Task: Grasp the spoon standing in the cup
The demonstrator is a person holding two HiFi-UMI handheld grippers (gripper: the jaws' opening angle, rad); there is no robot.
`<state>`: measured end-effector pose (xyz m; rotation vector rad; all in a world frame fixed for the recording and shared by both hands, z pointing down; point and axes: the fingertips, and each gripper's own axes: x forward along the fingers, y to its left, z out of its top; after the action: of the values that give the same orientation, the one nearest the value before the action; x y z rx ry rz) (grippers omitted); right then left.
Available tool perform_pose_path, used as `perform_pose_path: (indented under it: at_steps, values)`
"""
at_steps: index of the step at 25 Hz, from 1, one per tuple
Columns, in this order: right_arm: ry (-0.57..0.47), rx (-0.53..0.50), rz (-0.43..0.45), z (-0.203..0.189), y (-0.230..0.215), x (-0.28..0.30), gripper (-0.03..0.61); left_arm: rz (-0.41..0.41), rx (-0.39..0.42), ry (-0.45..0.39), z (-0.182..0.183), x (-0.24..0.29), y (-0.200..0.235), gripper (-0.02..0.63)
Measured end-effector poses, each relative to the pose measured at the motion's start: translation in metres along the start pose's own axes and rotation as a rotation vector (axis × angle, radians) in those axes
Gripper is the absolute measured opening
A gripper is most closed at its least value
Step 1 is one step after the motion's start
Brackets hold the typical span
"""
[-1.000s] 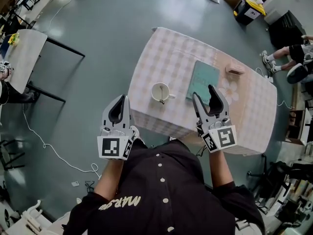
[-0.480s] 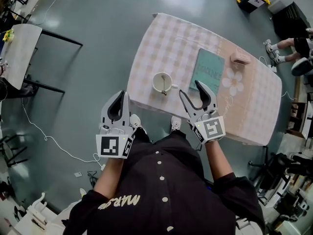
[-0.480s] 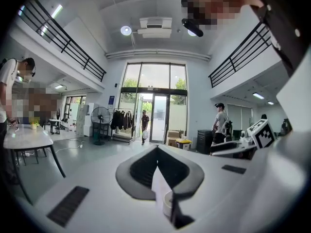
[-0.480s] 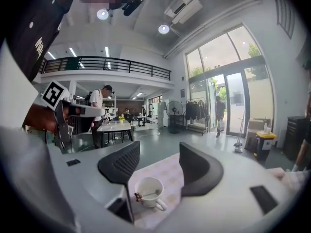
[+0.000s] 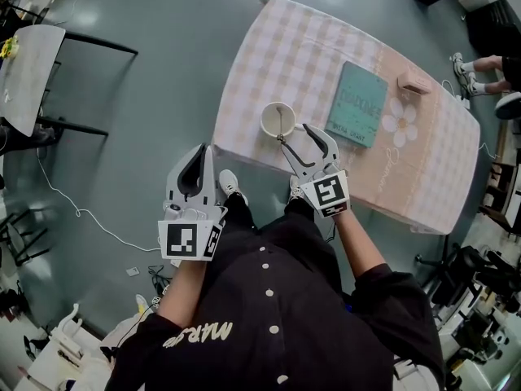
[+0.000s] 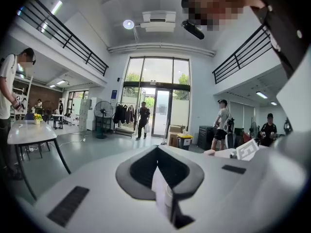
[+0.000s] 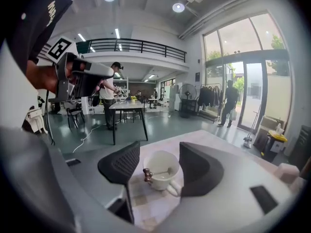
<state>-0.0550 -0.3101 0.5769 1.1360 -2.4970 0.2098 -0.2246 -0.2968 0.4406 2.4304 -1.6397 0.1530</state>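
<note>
Spoon (image 7: 154, 173) stands between parted jaws of right claw (image 7: 159, 153).

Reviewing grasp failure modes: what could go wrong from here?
1. The spoon leans off-centre between the right gripper's open jaws, near one jaw; closing might push it aside rather than pinch it.
2. A jaw could hit the cup rim; the cup stands near the table edge and may tip or slide.

We see a cloth-covered table (image 5: 269, 63) carrying a white cup (image 5: 278, 120) near its front edge, a teal book (image 5: 356, 104) beside it, and a small pink box (image 5: 413, 83) at the far edge.
</note>
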Motion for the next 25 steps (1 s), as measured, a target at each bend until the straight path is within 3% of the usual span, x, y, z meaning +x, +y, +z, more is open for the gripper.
perform_pose_path:
  at_steps: [13,25]
  values:
    - [0.182,-0.126,0.047,-0.073,0.024,0.044,0.231,0.019,-0.025,0.016,-0.017,-0.005,0.009,0.011]
    - [0.254,-0.246,0.05,-0.097,0.028,0.056,0.171,0.033,-0.039,0.042,-0.027,-0.011,0.016,0.011]
